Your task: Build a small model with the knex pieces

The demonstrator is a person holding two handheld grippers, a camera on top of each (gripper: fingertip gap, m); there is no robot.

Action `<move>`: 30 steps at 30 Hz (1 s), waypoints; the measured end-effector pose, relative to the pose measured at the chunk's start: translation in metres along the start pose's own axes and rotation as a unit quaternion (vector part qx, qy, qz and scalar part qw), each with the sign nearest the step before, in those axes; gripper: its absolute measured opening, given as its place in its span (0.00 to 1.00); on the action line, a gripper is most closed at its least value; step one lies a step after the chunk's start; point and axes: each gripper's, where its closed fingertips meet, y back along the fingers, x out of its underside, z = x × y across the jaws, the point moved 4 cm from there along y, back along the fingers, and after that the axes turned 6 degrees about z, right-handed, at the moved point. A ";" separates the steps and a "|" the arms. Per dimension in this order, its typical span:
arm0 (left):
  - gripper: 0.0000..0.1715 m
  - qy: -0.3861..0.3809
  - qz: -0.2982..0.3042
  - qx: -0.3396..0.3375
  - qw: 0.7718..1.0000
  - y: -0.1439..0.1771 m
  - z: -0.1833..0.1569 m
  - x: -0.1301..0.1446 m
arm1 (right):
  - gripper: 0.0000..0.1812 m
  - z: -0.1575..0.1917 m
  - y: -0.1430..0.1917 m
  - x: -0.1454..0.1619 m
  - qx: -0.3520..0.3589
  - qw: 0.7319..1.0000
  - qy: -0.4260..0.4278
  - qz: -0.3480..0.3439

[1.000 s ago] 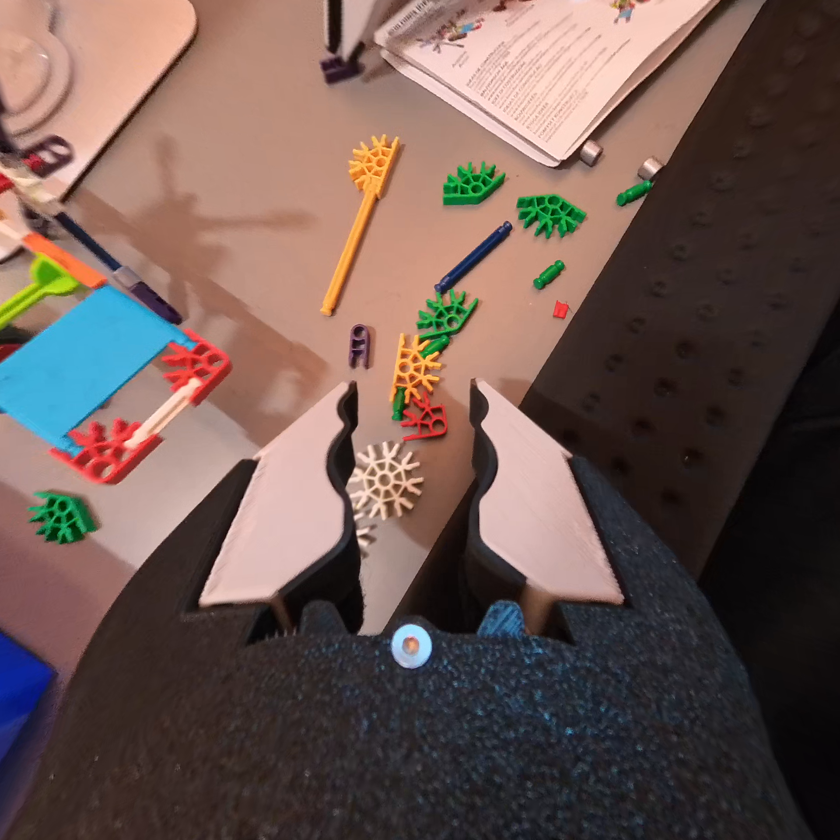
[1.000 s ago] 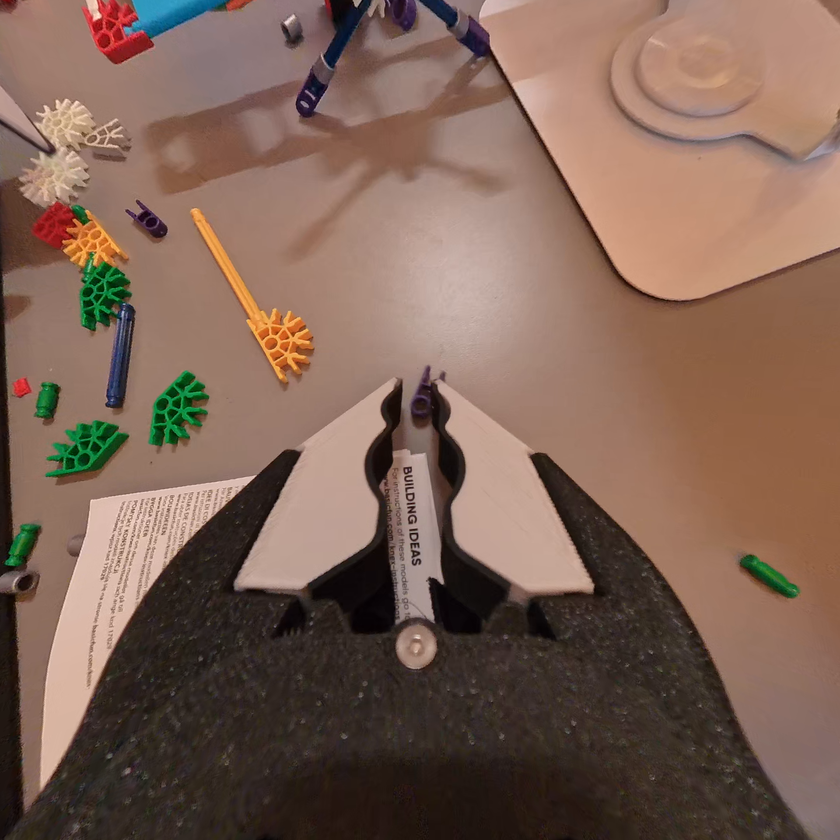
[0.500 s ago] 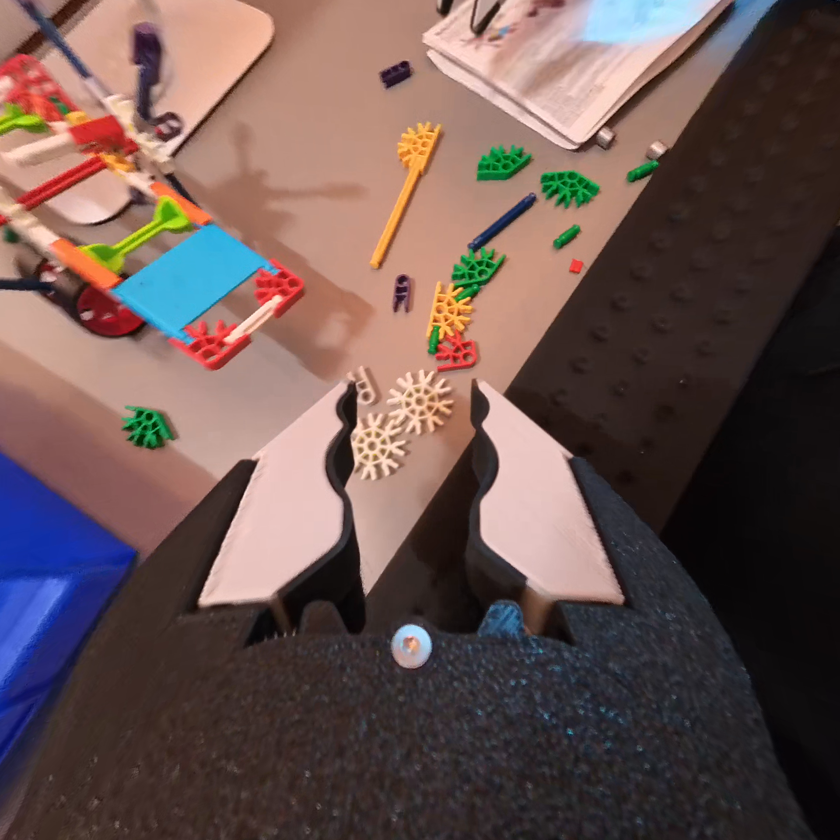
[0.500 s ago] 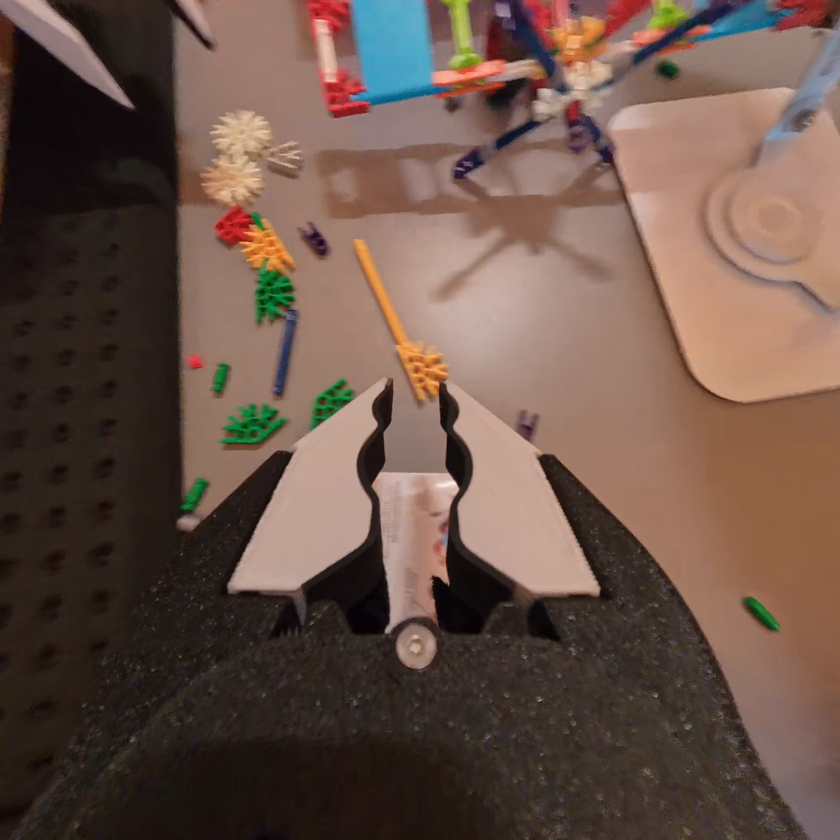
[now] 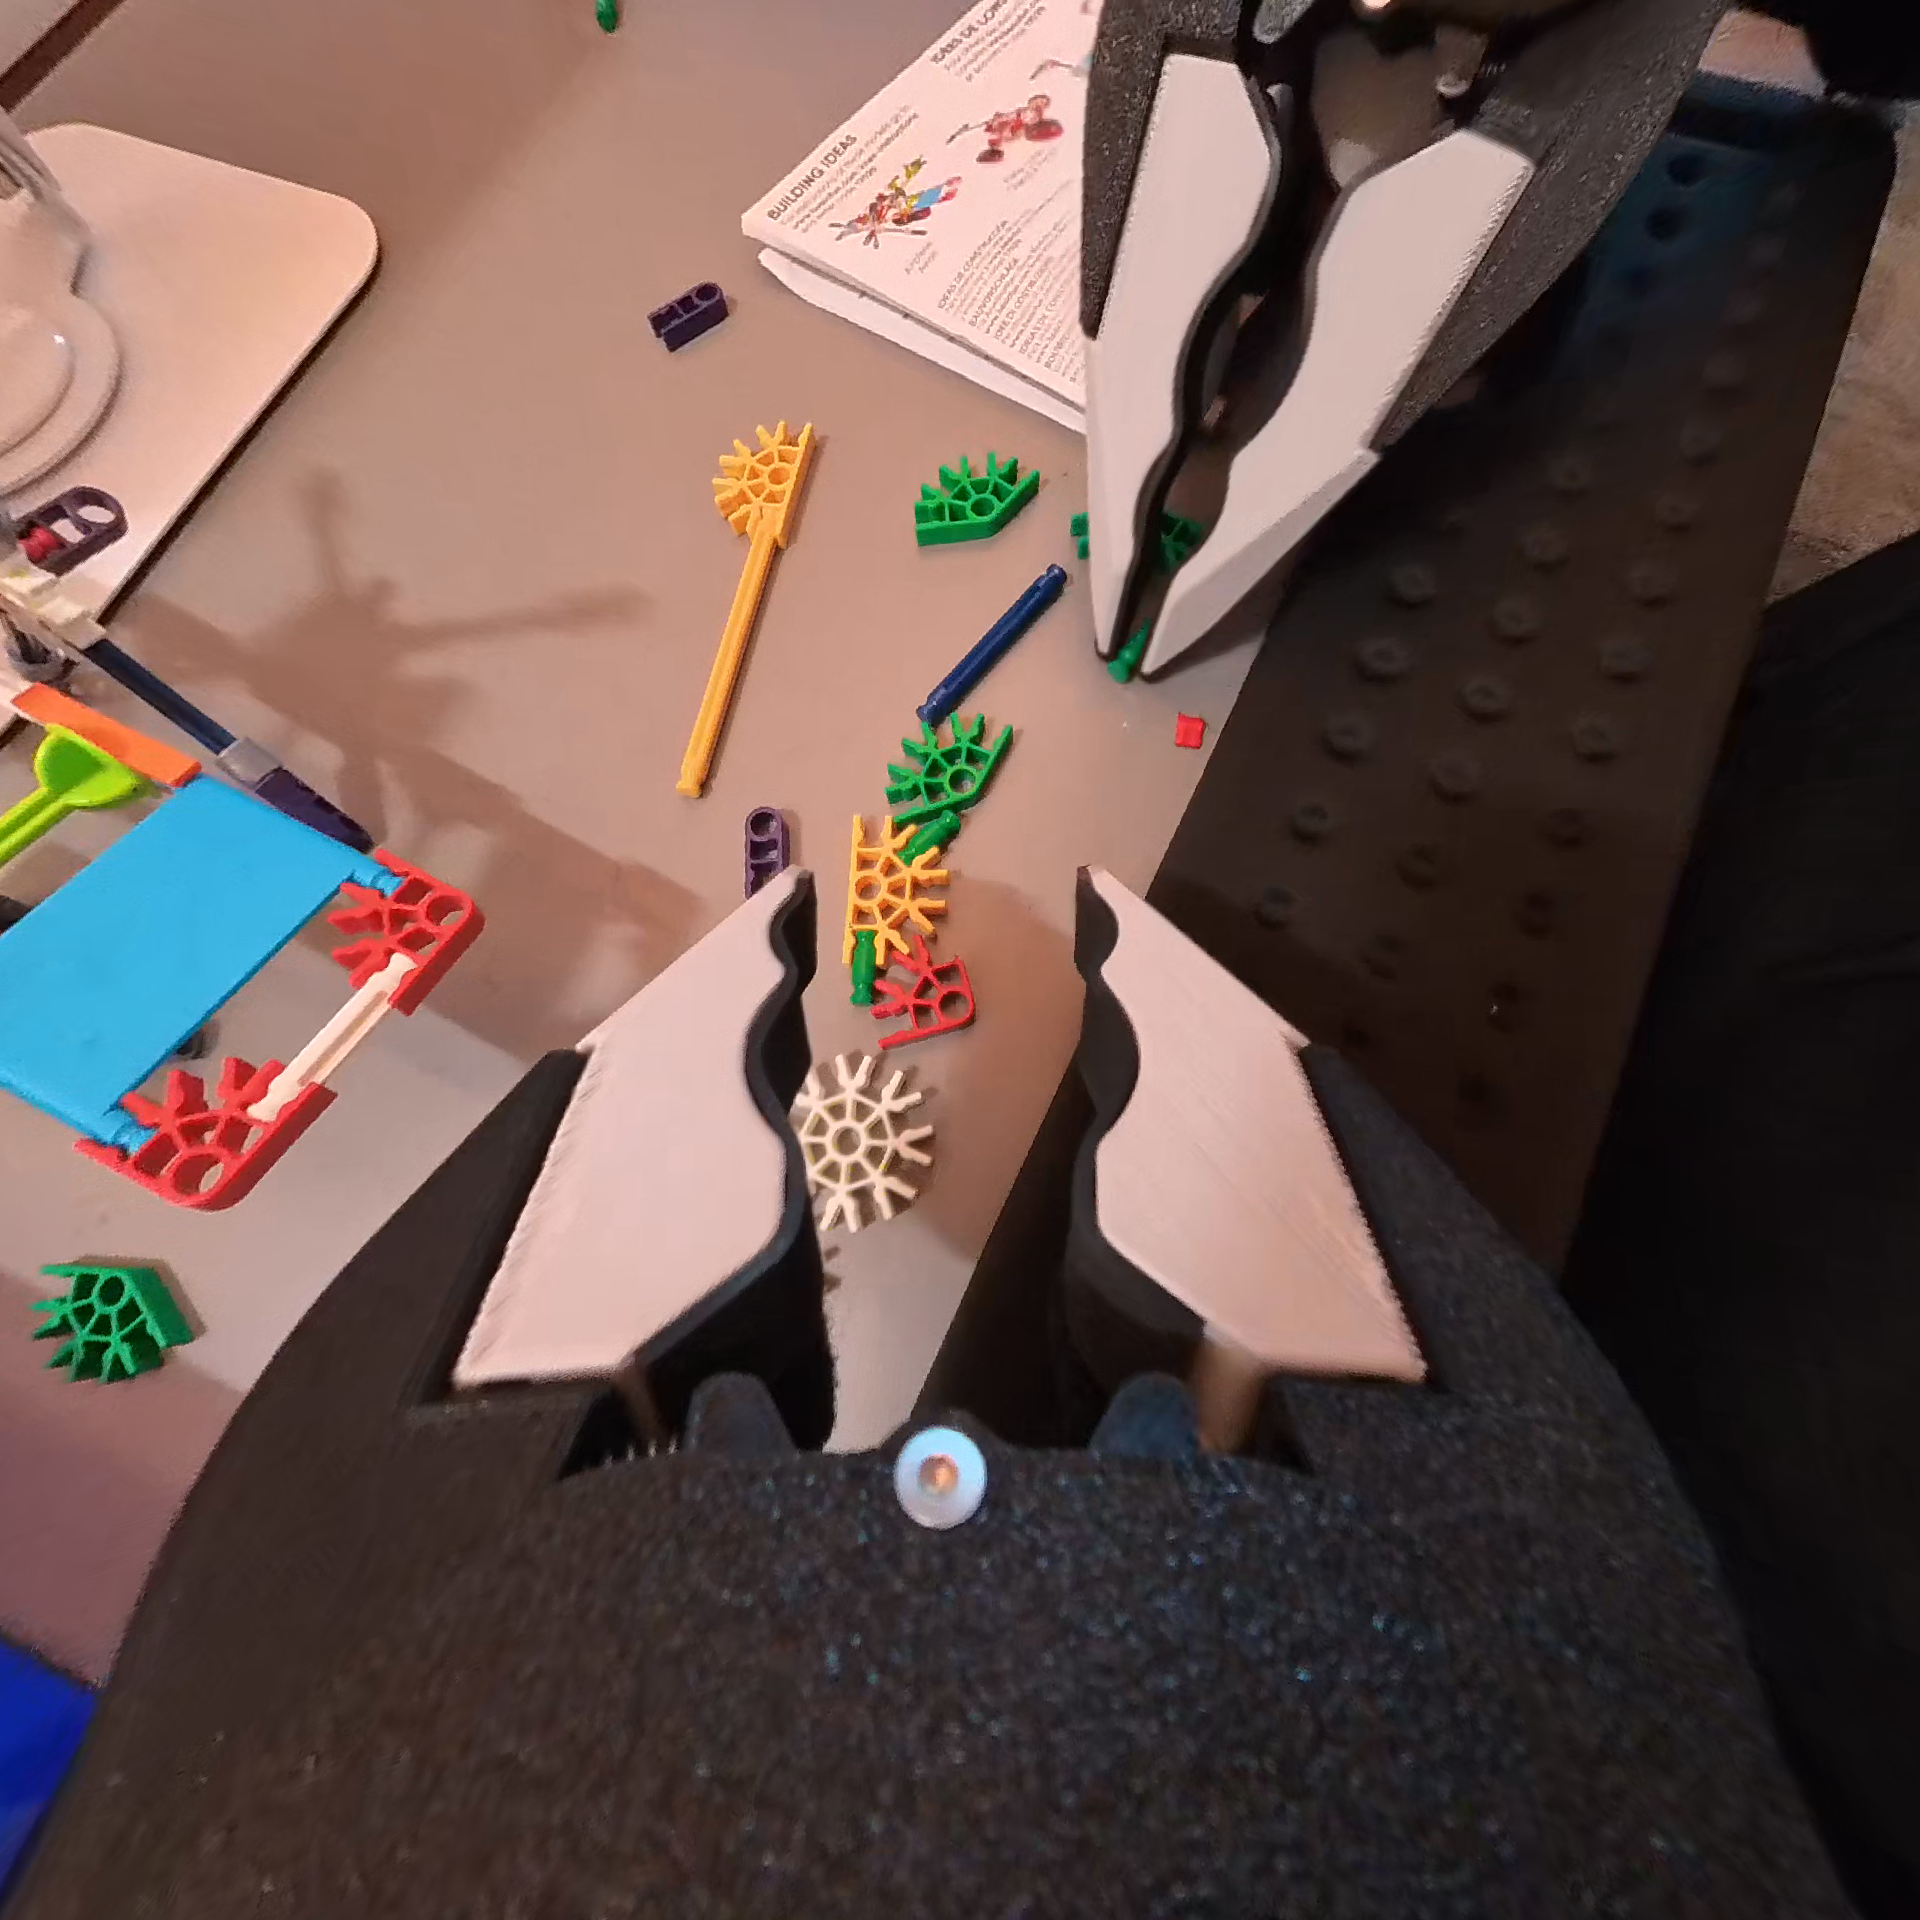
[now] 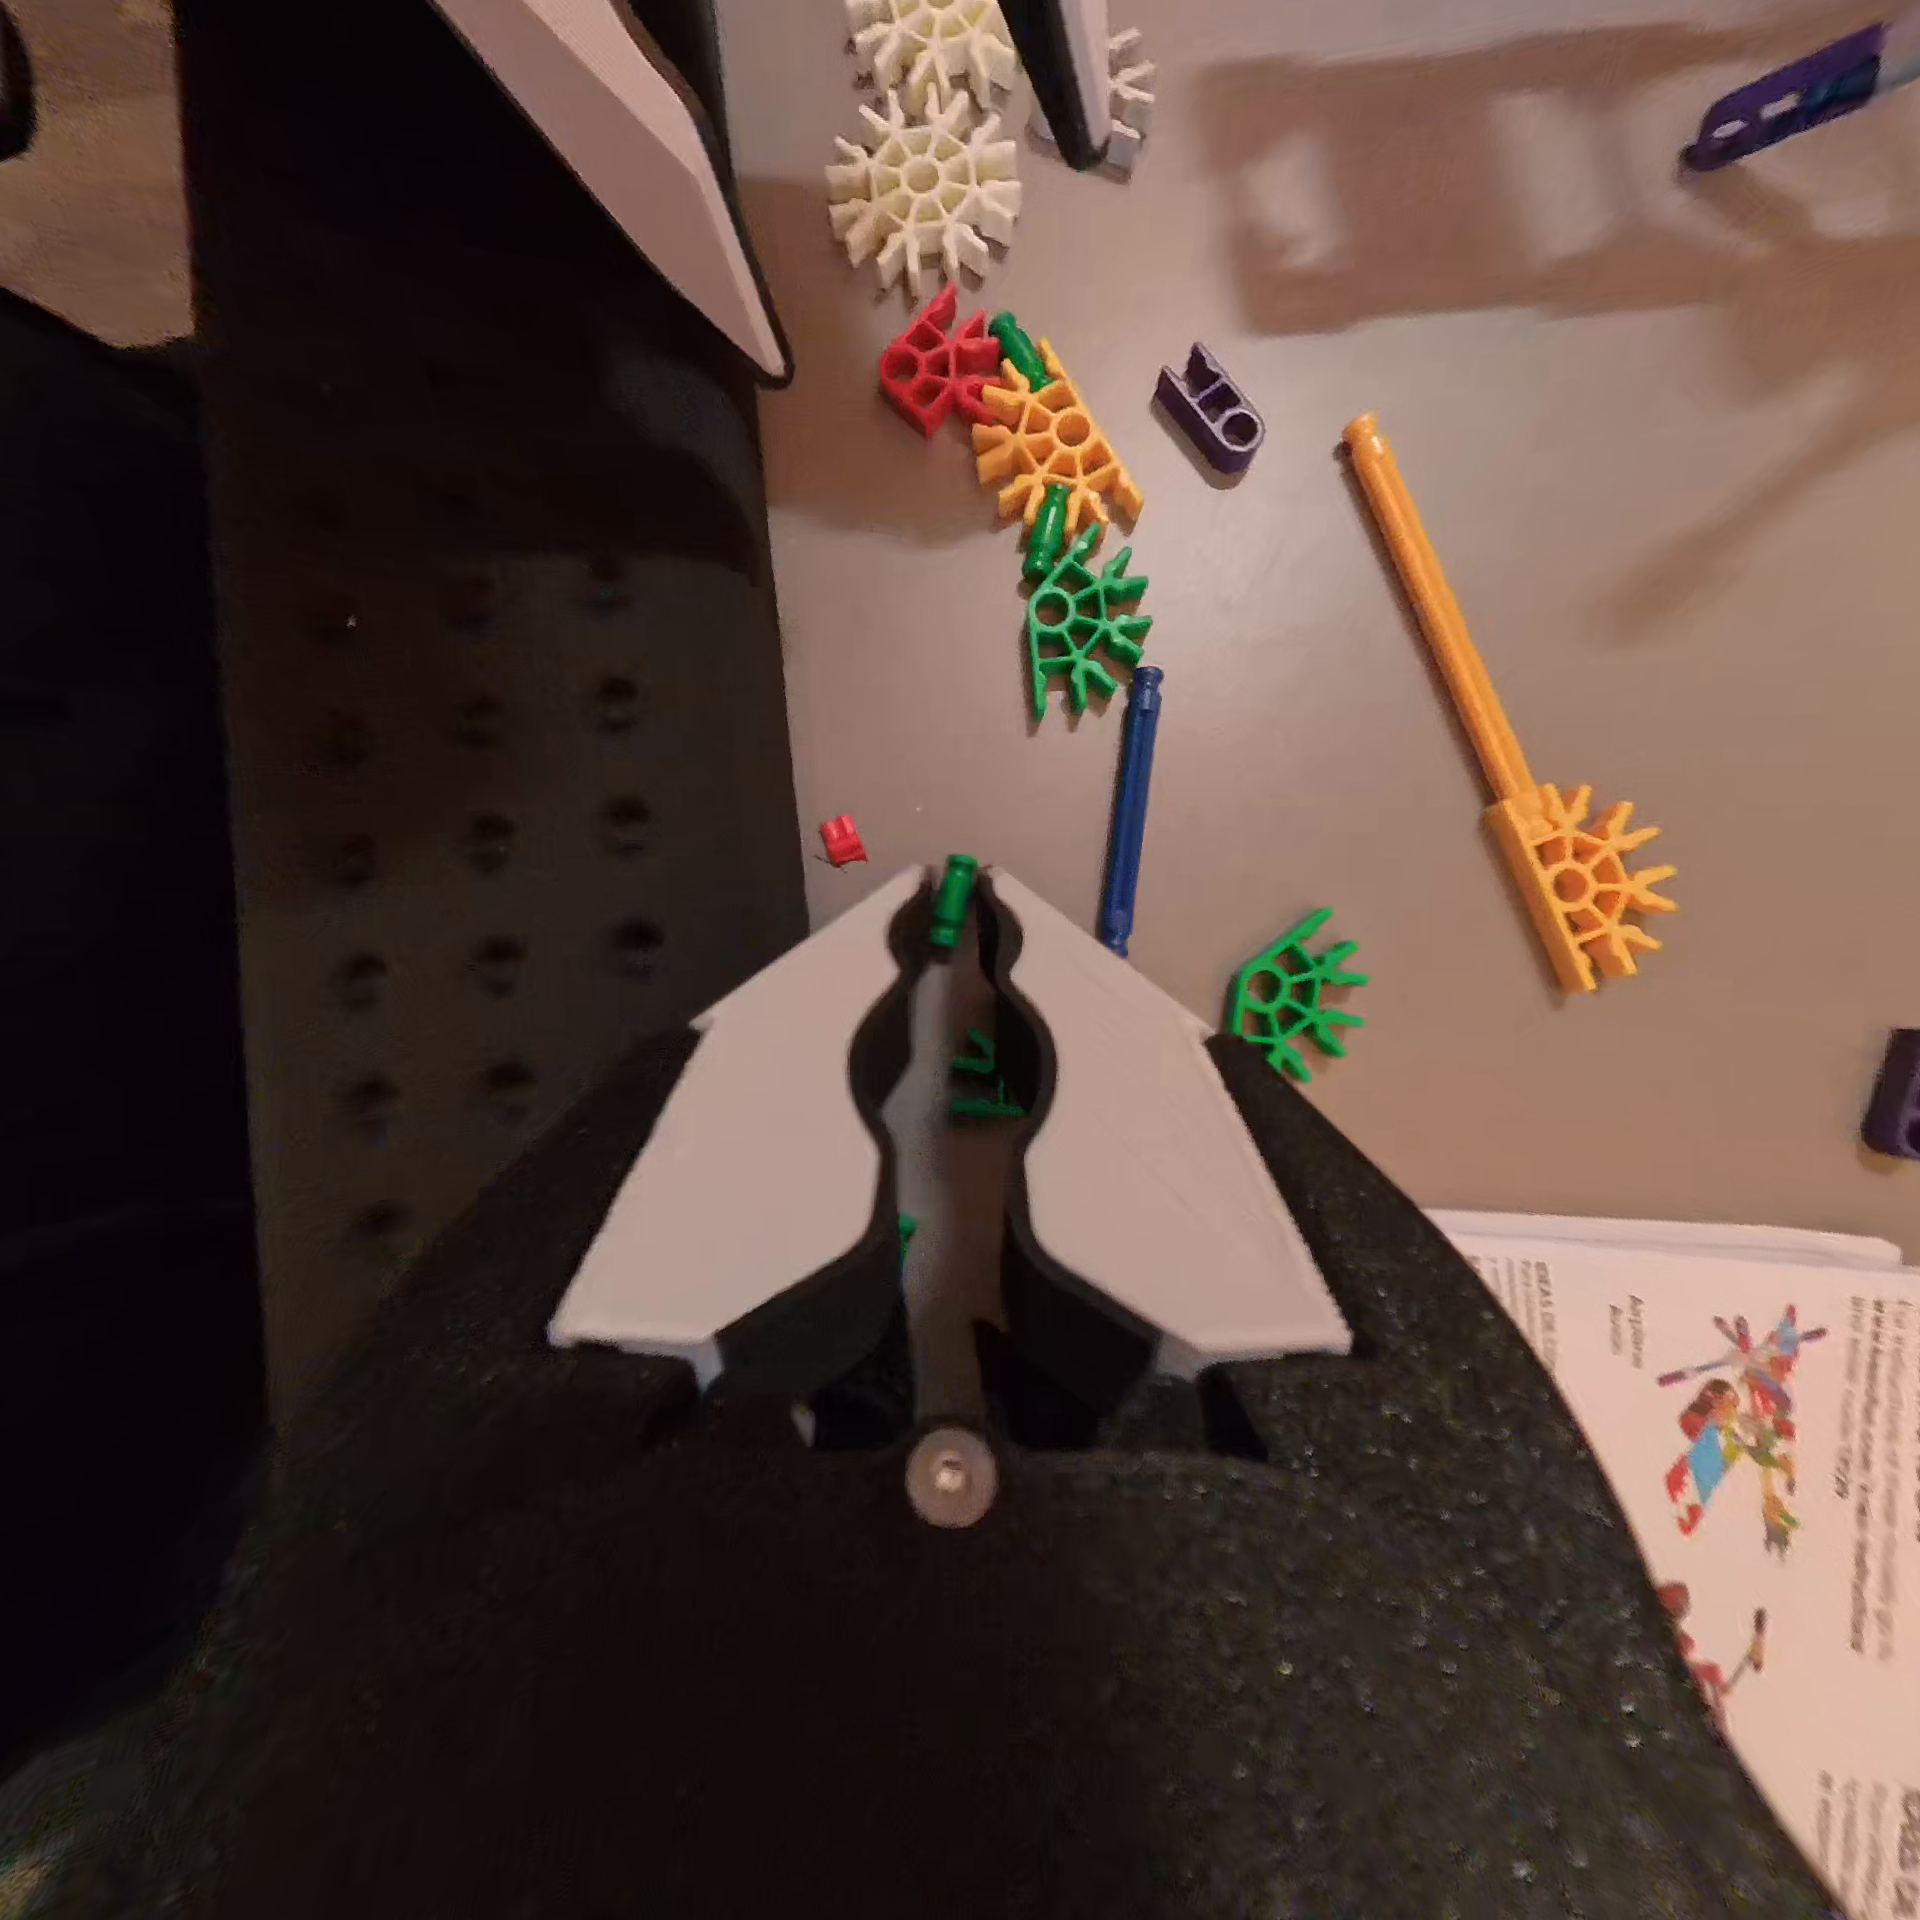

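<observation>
The right gripper (image 6: 954, 896) has its tips pinched on a short green rod (image 6: 952, 900), jaws nearly together, low at the table (image 6: 1351, 582) edge (whether the rod is lifted clear cannot be told). Just right of its tips lie a blue rod (image 6: 1130, 810) and a green connector (image 6: 1288, 995); a red bit (image 6: 842, 840) sits just left, and a booklet (image 6: 1704, 1455) near its right flank.

The left gripper (image 5: 943, 885) hovers wide open, holding nothing. Between its fingers lie a white snowflake connector (image 5: 860, 1141) and a red connector (image 5: 930, 997); a yellow connector (image 5: 894, 883) sits just ahead. A partly built model (image 5: 187, 977) stands off to its left, with many loose pieces unattached.
</observation>
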 end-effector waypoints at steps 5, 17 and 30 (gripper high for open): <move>0.29 0.000 0.003 0.005 1.000 -0.003 0.001 0.000 | 0.03 0.002 0.000 0.001 0.045 0.999 0.005 -0.014; 0.29 -0.012 -0.001 0.019 1.000 -0.021 0.003 -0.019 | 0.03 -0.007 0.017 0.002 0.076 0.995 -0.007 -0.059; 0.28 -0.035 -0.005 0.023 0.999 -0.050 0.008 -0.066 | 0.03 -0.022 0.086 0.007 0.076 0.989 -0.030 -0.126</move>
